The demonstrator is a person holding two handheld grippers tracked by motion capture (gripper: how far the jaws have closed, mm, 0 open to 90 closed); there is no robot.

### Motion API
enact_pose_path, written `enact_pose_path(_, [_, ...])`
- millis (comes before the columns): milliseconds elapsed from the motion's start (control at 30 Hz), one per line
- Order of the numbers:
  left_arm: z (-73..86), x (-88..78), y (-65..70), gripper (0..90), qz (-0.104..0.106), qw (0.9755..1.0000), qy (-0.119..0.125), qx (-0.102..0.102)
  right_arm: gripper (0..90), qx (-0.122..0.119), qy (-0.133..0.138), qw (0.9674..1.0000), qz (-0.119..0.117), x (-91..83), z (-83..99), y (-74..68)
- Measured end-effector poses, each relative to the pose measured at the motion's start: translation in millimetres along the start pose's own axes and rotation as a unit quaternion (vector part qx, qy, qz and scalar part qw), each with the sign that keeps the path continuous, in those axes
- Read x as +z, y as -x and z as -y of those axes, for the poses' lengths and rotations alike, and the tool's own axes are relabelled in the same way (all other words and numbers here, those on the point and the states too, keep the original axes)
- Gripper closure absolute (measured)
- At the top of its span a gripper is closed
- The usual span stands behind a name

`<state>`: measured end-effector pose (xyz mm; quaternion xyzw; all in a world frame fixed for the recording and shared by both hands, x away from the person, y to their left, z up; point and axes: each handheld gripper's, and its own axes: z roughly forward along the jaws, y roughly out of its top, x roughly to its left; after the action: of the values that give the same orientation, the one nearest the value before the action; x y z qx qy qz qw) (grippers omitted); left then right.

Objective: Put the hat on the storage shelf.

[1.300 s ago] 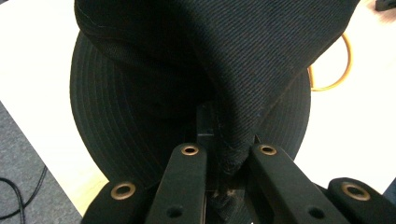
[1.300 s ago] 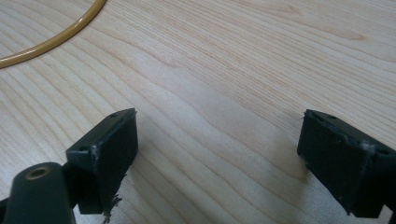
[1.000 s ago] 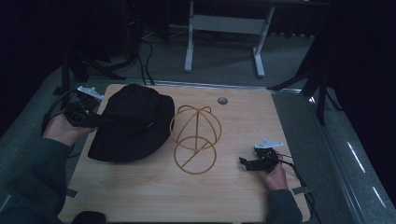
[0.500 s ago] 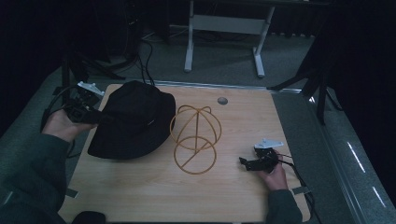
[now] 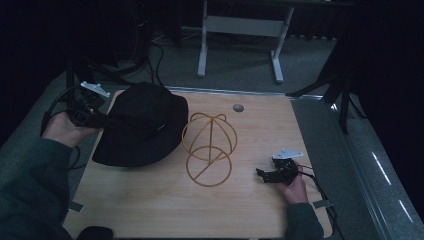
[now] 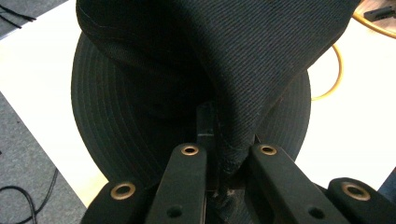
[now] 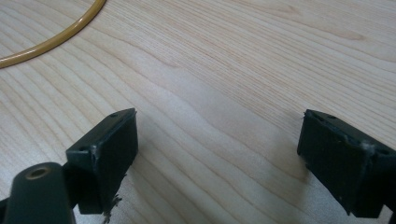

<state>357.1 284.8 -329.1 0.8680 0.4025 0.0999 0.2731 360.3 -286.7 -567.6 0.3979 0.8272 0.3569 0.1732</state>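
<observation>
Pinching a fold of the black bucket hat's (image 6: pixel 196 70) brim, our left gripper (image 6: pixel 229 161) is holding its jaws clamped on the fabric at the hat's left edge. We are lifting that side, so the hat is tilting, crown toward the yellow wire hat stand (image 5: pixel 207 147) just beside it, far brim resting on the wooden table (image 5: pixel 150 210). Our right gripper (image 7: pixel 217 154) is resting near the table's right edge, jaws wide apart over bare wood, well apart from the hat.
</observation>
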Motion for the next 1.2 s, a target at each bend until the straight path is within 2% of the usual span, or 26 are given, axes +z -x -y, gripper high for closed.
enact_pose_path(1200, [-11.7,-21.3,-2.8,88.1,0.010,0.9998,0.016,0.009,12.2,-0.001,-0.001,1.0000,0.000,-0.1,0.0,0.1])
